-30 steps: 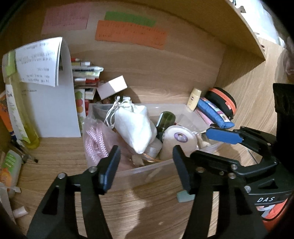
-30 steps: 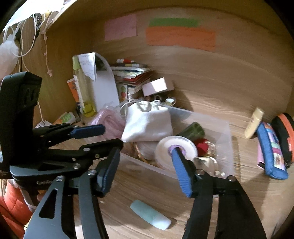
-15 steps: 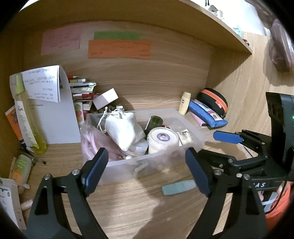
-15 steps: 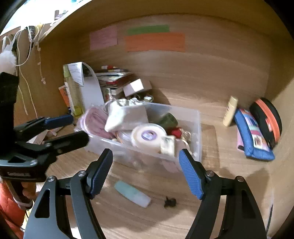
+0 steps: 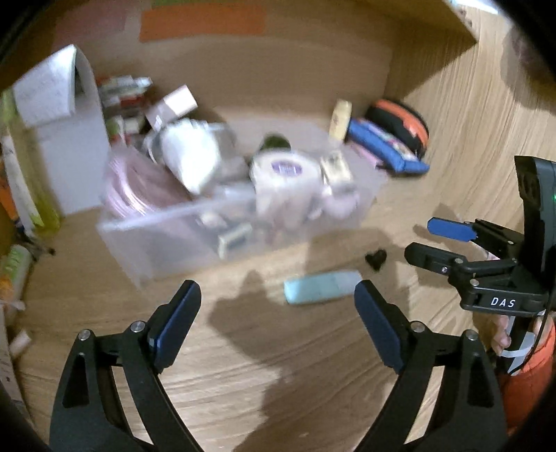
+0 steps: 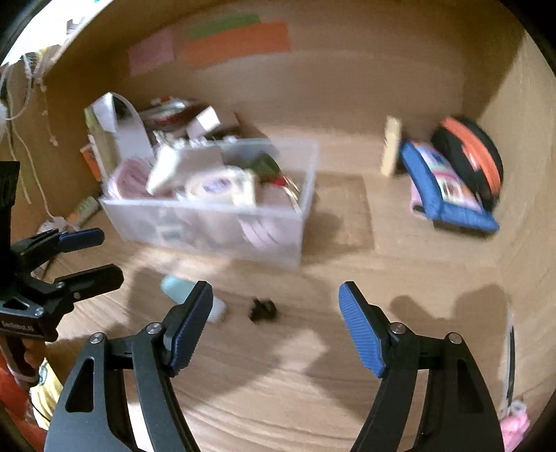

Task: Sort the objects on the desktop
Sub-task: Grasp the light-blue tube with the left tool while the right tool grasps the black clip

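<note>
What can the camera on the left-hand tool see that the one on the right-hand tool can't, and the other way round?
Only the left wrist view shows the left gripper head-on, its fingers opening on nothing, and the pale tube unobstructed.

Only the right wrist view shows the cords hanging at far left, a pink thing at lower right, and the right gripper head-on, empty.

Both show the clear bin, the blue pouch, the small black item and the coloured notes.

A translucent, frosted plastic bin [image 5: 180, 236] sits on the smooth, wood-grain desk [image 5: 278, 365]; paper notes [image 6: 236, 43] look matt.
</note>
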`<state>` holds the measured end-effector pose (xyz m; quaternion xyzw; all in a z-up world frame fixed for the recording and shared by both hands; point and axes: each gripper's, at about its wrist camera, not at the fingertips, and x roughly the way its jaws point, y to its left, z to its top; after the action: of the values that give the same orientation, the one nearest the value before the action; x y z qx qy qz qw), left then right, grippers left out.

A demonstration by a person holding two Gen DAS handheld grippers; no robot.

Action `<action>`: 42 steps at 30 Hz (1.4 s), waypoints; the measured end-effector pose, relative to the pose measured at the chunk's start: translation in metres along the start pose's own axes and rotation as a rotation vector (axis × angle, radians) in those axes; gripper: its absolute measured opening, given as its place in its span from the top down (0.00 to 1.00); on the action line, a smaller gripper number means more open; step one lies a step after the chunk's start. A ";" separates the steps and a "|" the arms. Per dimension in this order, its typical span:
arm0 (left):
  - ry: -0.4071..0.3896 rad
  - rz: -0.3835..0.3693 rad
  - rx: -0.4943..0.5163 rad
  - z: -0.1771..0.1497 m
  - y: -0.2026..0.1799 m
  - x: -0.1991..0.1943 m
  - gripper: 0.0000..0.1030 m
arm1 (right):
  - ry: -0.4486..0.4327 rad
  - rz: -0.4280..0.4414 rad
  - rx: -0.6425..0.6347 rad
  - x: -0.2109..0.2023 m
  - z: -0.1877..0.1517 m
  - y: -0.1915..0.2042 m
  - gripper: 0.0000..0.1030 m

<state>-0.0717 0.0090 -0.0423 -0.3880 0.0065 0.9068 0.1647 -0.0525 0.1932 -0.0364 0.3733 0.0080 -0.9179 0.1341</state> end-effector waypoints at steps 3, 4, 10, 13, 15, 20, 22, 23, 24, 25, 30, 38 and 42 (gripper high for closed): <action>0.058 -0.030 0.002 -0.002 -0.008 0.015 0.12 | 0.046 0.001 0.042 0.009 -0.011 -0.012 0.30; 0.067 -0.035 0.007 -0.003 -0.011 0.018 0.12 | 0.056 0.006 0.059 0.011 -0.014 -0.016 0.30; 0.146 -0.050 0.068 -0.003 -0.036 0.044 0.12 | 0.077 0.046 0.045 0.014 -0.015 -0.016 0.30; 0.172 -0.046 0.083 -0.001 -0.043 0.053 0.12 | 0.087 0.046 -0.026 0.017 -0.013 -0.005 0.33; 0.182 -0.045 0.082 0.000 -0.044 0.058 0.12 | 0.099 0.024 -0.058 0.021 -0.012 -0.003 0.36; 0.174 -0.037 0.076 0.003 -0.047 0.063 0.12 | 0.117 0.045 -0.056 0.027 -0.011 -0.012 0.39; 0.162 -0.030 0.072 0.004 -0.047 0.064 0.22 | 0.117 0.045 -0.056 0.027 -0.010 -0.015 0.40; 0.155 -0.022 0.075 0.005 -0.047 0.065 0.27 | 0.116 0.050 -0.052 0.025 -0.010 -0.017 0.40; 0.149 -0.011 0.082 0.004 -0.047 0.064 0.29 | 0.118 0.059 -0.050 0.024 -0.010 -0.018 0.40; 0.145 -0.014 0.081 0.004 -0.046 0.064 0.29 | 0.120 0.068 -0.048 0.024 -0.010 -0.018 0.40; 0.122 -0.019 0.072 0.003 -0.041 0.059 0.29 | 0.122 0.101 -0.059 0.025 -0.006 -0.012 0.40; 0.059 0.004 0.016 0.003 -0.020 0.041 0.29 | 0.147 0.130 -0.110 0.044 0.003 0.007 0.45; 0.032 0.017 -0.002 0.003 -0.011 0.033 0.29 | 0.154 0.134 -0.130 0.048 0.004 0.012 0.69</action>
<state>-0.0914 0.0298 -0.0626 -0.4024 0.0113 0.9019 0.1564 -0.0856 0.1693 -0.0653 0.4329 0.0528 -0.8730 0.2182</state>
